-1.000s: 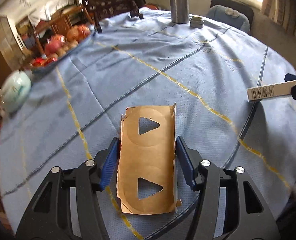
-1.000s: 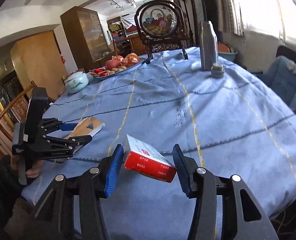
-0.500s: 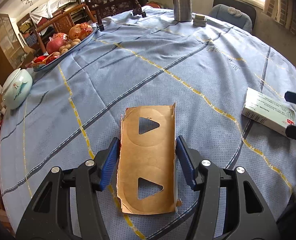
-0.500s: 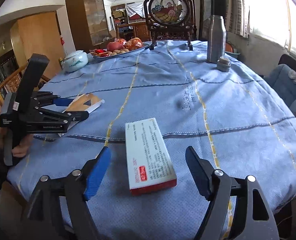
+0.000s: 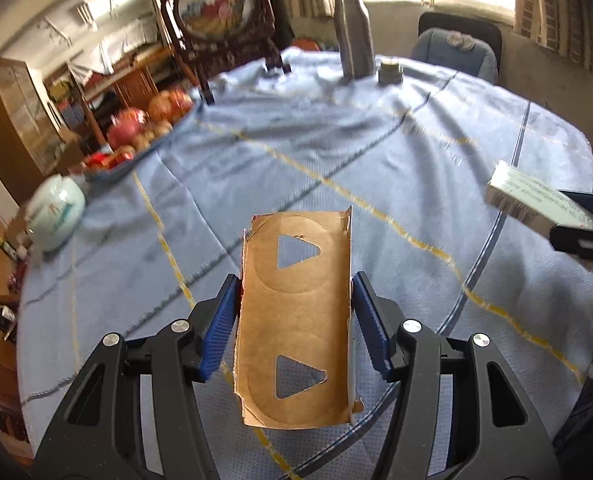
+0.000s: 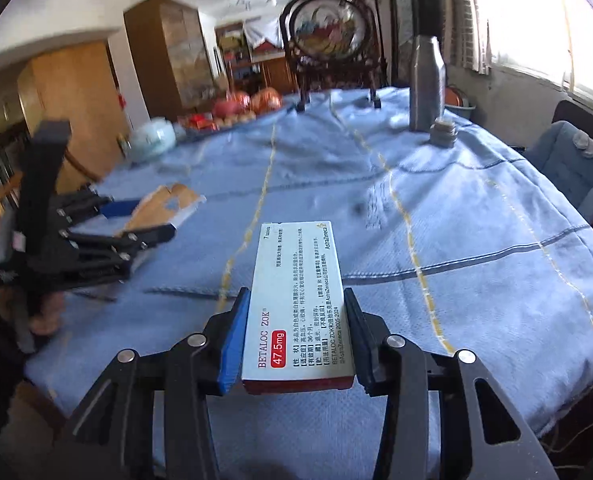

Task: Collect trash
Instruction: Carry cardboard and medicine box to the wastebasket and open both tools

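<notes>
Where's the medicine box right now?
The medicine box is clamped between the right gripper fingers, low-centre in the right wrist view, lifted over the near edge of the blue tablecloth.

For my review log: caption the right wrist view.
Right gripper clamps a Betaloc ZOK medicine box above the blue tablecloth.

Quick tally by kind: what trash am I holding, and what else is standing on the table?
Trash held: 2, cardboard, medicine box
Flask: 1
Flask cap: 1
Teapot: 1
Fruit tray: 1
Framed screen: 1
Total: 7
</notes>
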Motion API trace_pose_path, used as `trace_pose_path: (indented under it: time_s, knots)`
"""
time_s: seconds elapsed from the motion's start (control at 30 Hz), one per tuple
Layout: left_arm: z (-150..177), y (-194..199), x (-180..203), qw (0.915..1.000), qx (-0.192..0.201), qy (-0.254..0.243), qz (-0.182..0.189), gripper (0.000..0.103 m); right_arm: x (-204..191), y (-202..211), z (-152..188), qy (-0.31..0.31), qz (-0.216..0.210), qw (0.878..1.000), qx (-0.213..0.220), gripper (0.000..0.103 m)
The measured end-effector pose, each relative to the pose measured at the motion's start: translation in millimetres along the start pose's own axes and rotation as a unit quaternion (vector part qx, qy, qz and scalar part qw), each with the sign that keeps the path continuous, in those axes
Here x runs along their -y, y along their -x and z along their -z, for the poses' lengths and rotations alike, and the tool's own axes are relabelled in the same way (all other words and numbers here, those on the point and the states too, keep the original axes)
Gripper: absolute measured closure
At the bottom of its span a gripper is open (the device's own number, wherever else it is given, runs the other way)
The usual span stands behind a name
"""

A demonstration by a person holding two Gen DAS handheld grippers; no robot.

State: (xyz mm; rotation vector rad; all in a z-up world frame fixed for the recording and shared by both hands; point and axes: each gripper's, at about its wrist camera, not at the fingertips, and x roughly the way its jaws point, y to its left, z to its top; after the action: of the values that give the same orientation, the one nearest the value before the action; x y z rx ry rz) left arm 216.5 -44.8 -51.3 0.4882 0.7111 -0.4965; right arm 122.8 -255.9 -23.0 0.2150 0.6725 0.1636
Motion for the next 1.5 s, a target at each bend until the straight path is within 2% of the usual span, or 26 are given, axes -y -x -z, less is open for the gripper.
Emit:
trace_pose_path:
  time_s: [0.07, 0.2, 0.47, 0.73, 1.0, 1.2, 1.5]
  knots:
    - [-2.4, 6.1, 1.3, 0.9998, 0.01, 0.006, -0.016, 0.046, 3.6, 14.4, 0.7, -0.008, 0.0, 1.0, 0.014, 0.058]
    - [-7.9, 19.5, 9.3, 0.9993, 0.025, 0.02, -0.018, 0.046, 14.4, 41.4, 3.0, -0.019, 0.007, 0.999, 0.037, 0.058]
    - [-22.1, 56.5, 63.1, 0.9975, 0.071, -0.002, -0.005, 0.046, 48.2, 103.7, 22.9, -0.058, 0.025, 0.994, 0.092, 0.058]
    - [-37.2, 91.9, 135.1, 0.9909, 0.123, -0.034, 0.042, 0.046, 89.8, 165.3, 60.3, -0.101, 0.062, 0.985, 0.126, 0.058]
    - [-43.7, 106.6, 194.1, 0.9841, 0.14, -0.052, 0.096, 0.046, 124.5, 218.6, 103.0, -0.141, 0.109, 0.973, 0.149, 0.058]
    - [-46.4, 110.9, 238.5, 0.9794, 0.139, -0.072, 0.128, 0.046, 155.3, 233.1, 128.0, -0.175, 0.129, 0.964, 0.151, 0.058]
    - [-48.8, 101.8, 294.4, 0.9732, 0.125, -0.098, 0.166, 0.046, 209.4, 216.2, 166.0, -0.244, 0.151, 0.951, 0.119, 0.058]
